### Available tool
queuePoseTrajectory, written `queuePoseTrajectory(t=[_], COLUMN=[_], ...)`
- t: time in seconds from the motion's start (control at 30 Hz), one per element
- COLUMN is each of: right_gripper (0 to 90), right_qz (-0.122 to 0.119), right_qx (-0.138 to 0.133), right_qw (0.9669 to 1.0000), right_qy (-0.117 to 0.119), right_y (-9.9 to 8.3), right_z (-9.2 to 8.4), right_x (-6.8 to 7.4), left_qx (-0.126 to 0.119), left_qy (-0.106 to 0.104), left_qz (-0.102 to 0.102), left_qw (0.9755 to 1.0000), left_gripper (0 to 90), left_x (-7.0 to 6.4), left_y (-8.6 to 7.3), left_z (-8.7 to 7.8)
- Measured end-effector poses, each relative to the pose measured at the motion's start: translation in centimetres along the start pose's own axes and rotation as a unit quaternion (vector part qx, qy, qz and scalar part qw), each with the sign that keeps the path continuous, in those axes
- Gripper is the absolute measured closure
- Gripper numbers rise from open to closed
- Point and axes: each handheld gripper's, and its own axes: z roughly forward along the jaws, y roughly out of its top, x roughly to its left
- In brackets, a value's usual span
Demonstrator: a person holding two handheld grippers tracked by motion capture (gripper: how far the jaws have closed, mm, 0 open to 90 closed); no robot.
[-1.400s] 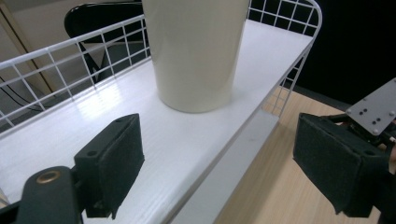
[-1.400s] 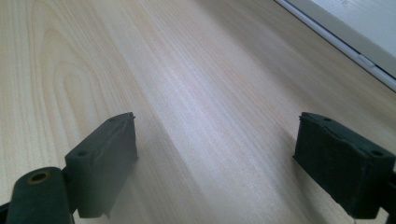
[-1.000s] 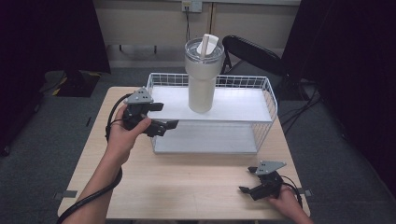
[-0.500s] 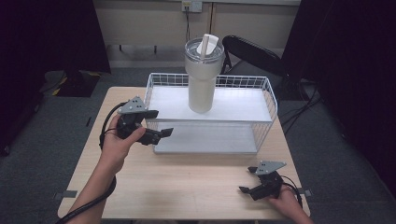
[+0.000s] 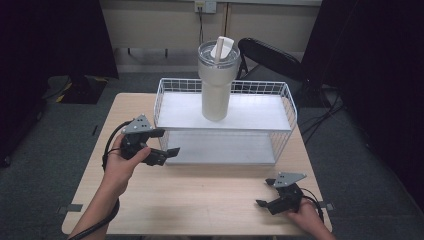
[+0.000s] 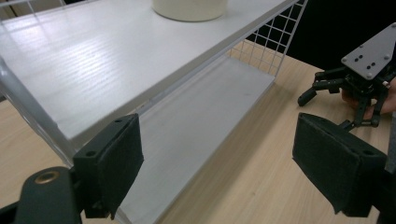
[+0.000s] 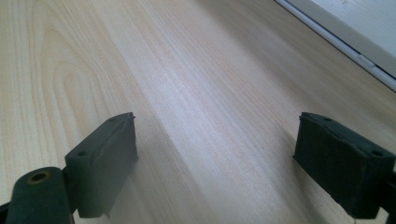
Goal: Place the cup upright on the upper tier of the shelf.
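While the right gripper lay low at the lower right of the high view, its jaws spread wide over bare wood, the left gripper had drawn back from the rack: a second before it hovered higher, near the upper shelf's left end; now it sat lower and nearer the person, at the front left corner of the white wire rack. Its jaws stood wide apart and held nothing, one pad just before the shelf's edge in the left gripper view. That retreat suggested the tumbler had been placed and let go, so the work looked near its end.

The tall cream tumbler with its straw lid stood upright on the upper white shelf, above the middle of the frame and well apart from both grippers. The lower shelf beneath it was bare.

The light wooden table carried only the rack and the hands. Beyond it, at the top of the frame, were grey carpet, a black chair, cables, a pale wall with a socket, and dark curtains on either side.
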Motion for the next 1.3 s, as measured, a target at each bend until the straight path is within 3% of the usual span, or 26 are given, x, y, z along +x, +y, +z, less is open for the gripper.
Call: queuePoseTrajectory(t=[0.97, 1.13, 1.3], right_gripper=[12.4, 12.5, 12.4], right_qz=[0.0, 0.0, 0.0], right_qx=[0.0, 0.0, 0.0], right_qw=[1.0, 1.0, 1.0], right_qy=[0.0, -0.001, 0.0], right_y=[0.0, 0.0, 0.0], right_z=[0.0, 0.0, 0.0], right_x=[0.0, 0.0, 0.0], left_qx=[0.011, 0.014, 0.034], left_qy=[0.015, 0.014, 0.021], left_qz=[-0.029, -0.034, -0.043], left_qw=[0.9994, 0.9992, 0.9983], left_gripper=[15.6, 15.6, 15.6], left_x=[1.1, 1.2, 1.2], left_y=[-5.5, -7.6, -10.1], left_z=[-0.7, -0.2, 0.2])
